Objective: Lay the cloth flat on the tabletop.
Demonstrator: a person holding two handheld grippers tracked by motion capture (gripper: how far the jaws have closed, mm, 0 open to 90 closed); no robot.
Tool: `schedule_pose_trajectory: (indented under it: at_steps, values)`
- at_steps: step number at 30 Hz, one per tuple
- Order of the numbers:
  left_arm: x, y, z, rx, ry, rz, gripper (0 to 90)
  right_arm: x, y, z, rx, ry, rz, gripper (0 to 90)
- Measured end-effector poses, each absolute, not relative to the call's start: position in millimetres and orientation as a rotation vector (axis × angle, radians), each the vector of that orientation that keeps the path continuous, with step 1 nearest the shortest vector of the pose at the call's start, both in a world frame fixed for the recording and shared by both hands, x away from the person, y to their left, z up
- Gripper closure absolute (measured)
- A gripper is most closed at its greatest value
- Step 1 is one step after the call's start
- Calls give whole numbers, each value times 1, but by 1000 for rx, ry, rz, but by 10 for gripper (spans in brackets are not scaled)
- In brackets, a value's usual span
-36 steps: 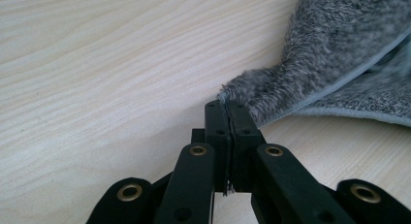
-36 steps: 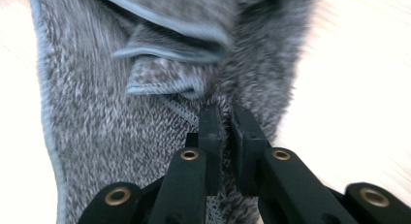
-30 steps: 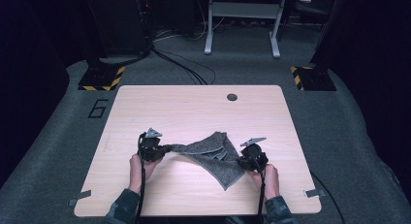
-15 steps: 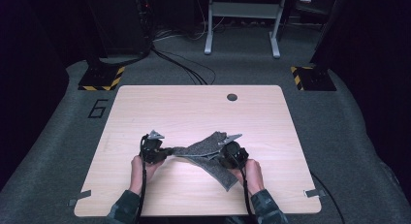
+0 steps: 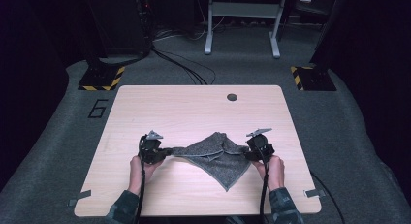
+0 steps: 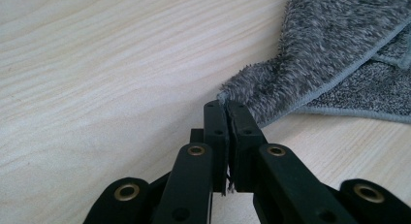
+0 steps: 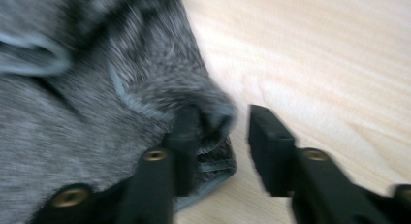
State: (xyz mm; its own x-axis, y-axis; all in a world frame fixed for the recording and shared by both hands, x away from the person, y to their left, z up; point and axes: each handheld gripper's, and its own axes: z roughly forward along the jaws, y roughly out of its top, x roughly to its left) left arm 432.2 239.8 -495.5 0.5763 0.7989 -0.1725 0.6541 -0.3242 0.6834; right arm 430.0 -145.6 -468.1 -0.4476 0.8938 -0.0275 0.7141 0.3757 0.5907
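Clearly the left tool [image 6: 227,110] pinches the grey towel's [image 5: 218,156] corner, while the blurred right tool [image 7: 220,124] gapes around its edge.

Floor mark [image 5: 98,108]: "6", dark numeral on grey carpet, left of table.
Other txt: none was legible.
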Motion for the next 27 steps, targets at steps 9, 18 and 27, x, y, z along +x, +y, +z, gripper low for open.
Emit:
schedule_pose_trajectory:
  at_steps: [9, 18, 27]
  values:
    - [433, 239, -498, 2084, 1160, 245, 868, 405, -90, -467, 1276, 2456, 900, 564]
    - [432, 238, -498, 2077, 1159, 247, 875, 437, -76, -494, 1428, 2453, 1001, 723]
    - [432, 245, -491, 2058, 1155, 280, 879, 435, -78, -478, 1286, 2367, 923, 885]
